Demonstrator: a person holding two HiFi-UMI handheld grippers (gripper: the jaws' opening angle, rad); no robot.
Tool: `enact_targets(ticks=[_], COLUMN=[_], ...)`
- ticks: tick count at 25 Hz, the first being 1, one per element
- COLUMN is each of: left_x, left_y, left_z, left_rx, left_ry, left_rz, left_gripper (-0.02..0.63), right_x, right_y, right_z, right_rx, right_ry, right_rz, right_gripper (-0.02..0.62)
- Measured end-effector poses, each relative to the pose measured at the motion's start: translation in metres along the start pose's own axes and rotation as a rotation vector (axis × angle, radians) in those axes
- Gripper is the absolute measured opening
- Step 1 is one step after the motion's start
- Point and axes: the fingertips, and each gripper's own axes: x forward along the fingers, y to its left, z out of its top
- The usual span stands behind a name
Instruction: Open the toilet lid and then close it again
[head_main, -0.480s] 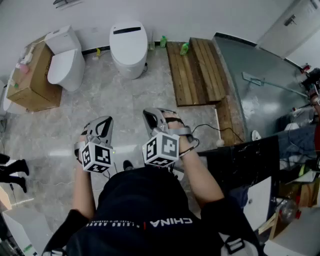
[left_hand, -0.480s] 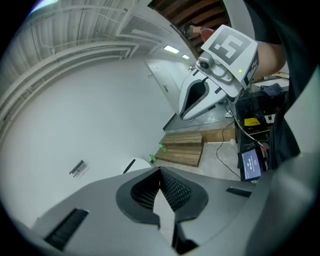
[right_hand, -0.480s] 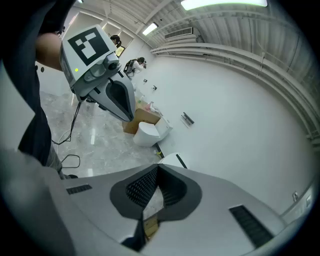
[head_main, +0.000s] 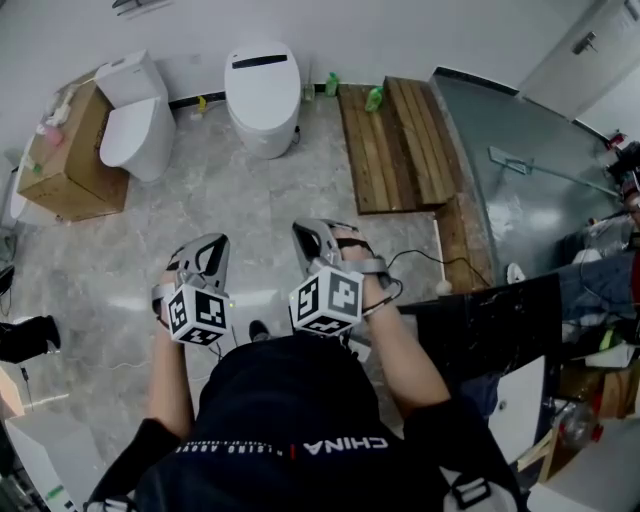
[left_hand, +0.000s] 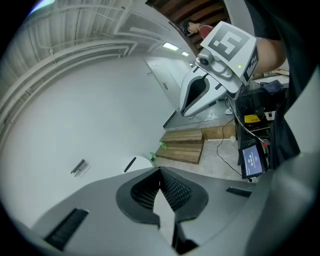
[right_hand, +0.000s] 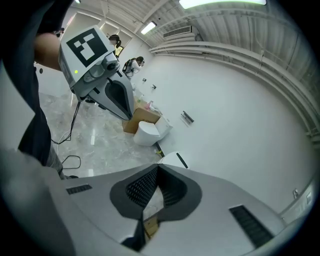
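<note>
**Both grippers empty, toilet ahead across open floor – lid not yet touched**

Nearest the camera, the person (head_main: 290, 430) in a dark top holds both tools out at about waist height, angled down toward the floor (head_main: 250, 205). The left gripper (head_main: 203, 256) has its jaws pressed together with nothing between them, as its own view confirms; the right gripper (head_main: 318, 243) is likewise fully closed and empty. Each gripper's camera sees the other one alongside it, the two near each other but not touching.

Beyond them lies a stretch of bare marble-patterned floor; then the toilet (head_main: 268, 140), set against the far wall (head_main: 400, 40), its lid (head_main: 262, 88) down and flat with a dark strip at the wall end. This is taken to be the task's toilet, since it lies almost straight ahead, between the lines of the two grippers. Its long axis runs from the wall toward the person, so the free front edge of the lid is the nearer end and the hinge the farther. Both grippers are well apart from it – the right perhaps marginally nearer.

To the left, a second toilet (head_main: 135, 125) stands just beside a cardboard box (head_main: 60, 160); to the right lie wooden pallets (head_main: 400, 140).
</note>
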Motion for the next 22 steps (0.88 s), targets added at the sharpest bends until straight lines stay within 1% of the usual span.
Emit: enact_targets(ticks=[4,9,14,22], left_x=[0.001,0.001,0.003,0.006], left_y=[-0.001,-0.004,-0.01,-0.013], left_z=[-0.001,0.0,0.001,0.004], left_rx=[-0.013,-0.043,-0.028,-0.017], left_ry=[-0.002,-0.01,-0.003,0.005], left_rz=[0.0,-0.014,-0.024,-0.027], left_gripper=[0.011,0.011,0.011,0.011], right_x=[-0.001,-0.003,-0.005,-0.007], right_y=[0.0,0.001,0.002,-0.001], right_z=[-0.002,-0.007,-0.009,-0.017], right_rx=[0.022,0.026,0.052,0.063], right_ry=[-0.007,0.003,-0.011,-0.002], right_rz=[-0.002,-0.005,-0.005,-0.006], right_gripper=[0.012,0.012,0.012,0.012])
